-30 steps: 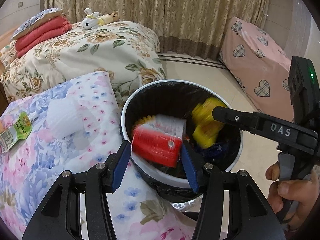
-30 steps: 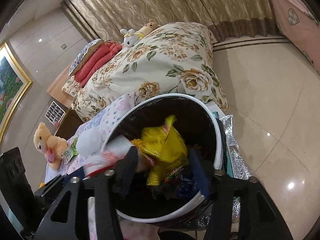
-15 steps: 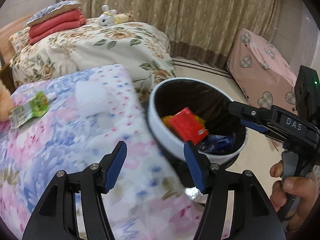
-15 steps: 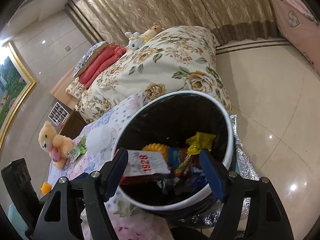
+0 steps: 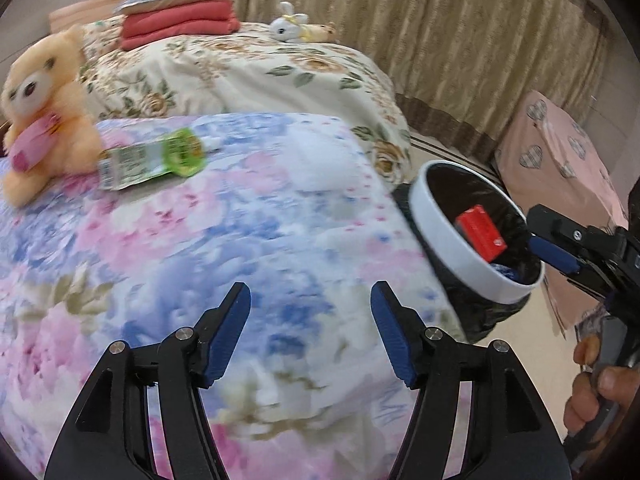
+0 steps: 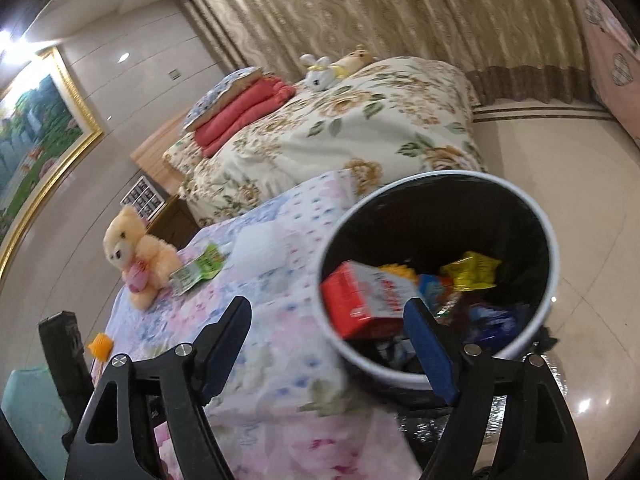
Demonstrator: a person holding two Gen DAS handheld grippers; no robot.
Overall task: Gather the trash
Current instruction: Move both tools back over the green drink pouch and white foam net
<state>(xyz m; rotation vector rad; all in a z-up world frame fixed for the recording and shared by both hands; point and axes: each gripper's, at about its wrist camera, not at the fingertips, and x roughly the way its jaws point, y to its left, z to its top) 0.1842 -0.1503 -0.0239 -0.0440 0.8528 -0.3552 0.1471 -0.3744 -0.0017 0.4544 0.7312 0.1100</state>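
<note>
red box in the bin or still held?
In the bin: red box lies inside the trash bin; both grippers, left and right, are open, empty.

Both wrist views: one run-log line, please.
left gripper: open, over quilt | right gripper: open, empty | bin: red box inside | green pouch: uncollected

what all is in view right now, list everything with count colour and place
trash bin: 1, white rim with black liner, beside the quilt's edge
red box: 1, red and white, in the bin
yellow wrapper: 1, yellow, in the bin
green pouch: 1, green and white, on the quilt beside the bear
teddy bear: 1, pale orange, sitting on the quilt
pastel quilt: 1, pink and blue floral, under both grippers
floral bedding: 1, cream with flowers, behind the quilt
folded blankets: 1 stack, red, on the floral bedding
small plush toys: 2, white and tan, on the floral bedding
left gripper: 1, black with blue pads, open, empty
right gripper: 1, black with blue pads, open, empty
</note>
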